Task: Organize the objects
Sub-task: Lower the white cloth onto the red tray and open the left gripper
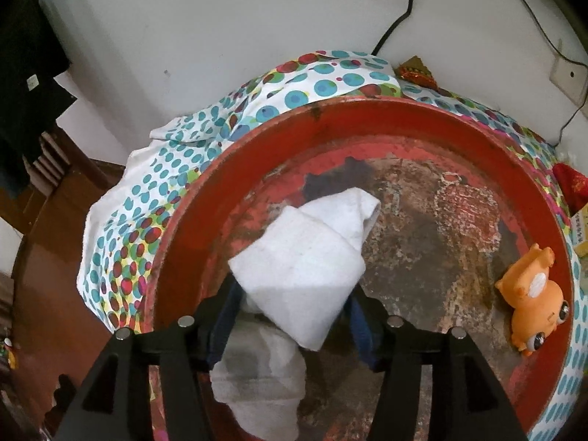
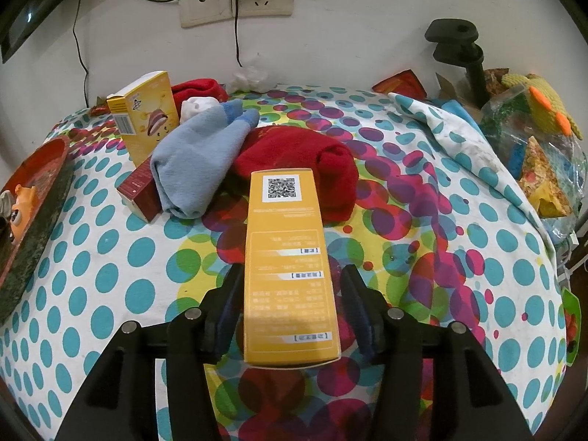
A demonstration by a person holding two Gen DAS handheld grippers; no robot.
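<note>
In the left wrist view a folded white cloth (image 1: 301, 268) lies in the worn red round tray (image 1: 367, 110), and an orange toy animal (image 1: 533, 301) rests against the tray's right wall. My left gripper (image 1: 294, 312) stands open over the tray; the cloth sits between its fingers and is not squeezed. In the right wrist view a long yellow box (image 2: 286, 242) with a QR code lies lengthwise between the fingers of my right gripper (image 2: 292, 305). That gripper is open, with a gap showing beside the right pad.
On the dotted tablecloth (image 2: 477, 220) beyond the box lie a red sock (image 2: 297, 158), a blue sock (image 2: 198, 154), a small dark red box (image 2: 141, 191) and an upright yellow carton (image 2: 147, 114). The tray (image 2: 36, 198) is at the left. A cluttered bag (image 2: 533, 128) and a black clamp (image 2: 459, 47) stand at the right.
</note>
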